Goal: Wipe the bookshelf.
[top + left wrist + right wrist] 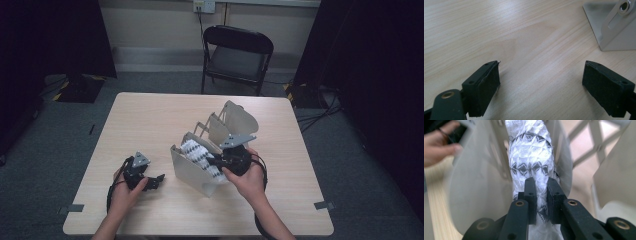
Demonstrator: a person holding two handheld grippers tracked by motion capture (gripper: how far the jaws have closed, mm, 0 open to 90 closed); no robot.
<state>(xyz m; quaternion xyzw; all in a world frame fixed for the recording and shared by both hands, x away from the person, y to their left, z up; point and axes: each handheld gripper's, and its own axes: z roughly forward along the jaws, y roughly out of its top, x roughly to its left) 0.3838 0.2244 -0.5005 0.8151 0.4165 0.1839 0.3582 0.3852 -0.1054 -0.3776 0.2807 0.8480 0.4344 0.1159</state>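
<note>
Here, a white cloth (531,162) with black zigzag marks is pinched between the two black jaws of the right gripper (541,195), which are pressed close together on it. The cloth sits in the first slot of a grey metal rack (187,172), at about 5 o'clock from the middle of the table (150,115). It is squeezed between two rack plates (481,185), so it should be moved straight along the slot and not sideways, or it may be snagged on a plate edge. The grip should be kept tight, because the cloth is soft and can be pulled thin and slip. The left gripper (541,80) is held low over the bare wood at about 7 o'clock, with its jaws wide apart and nothing between them. The rack may be tipped by a hard pull, so its near corner (614,27) could be steadied with that free gripper.
</note>
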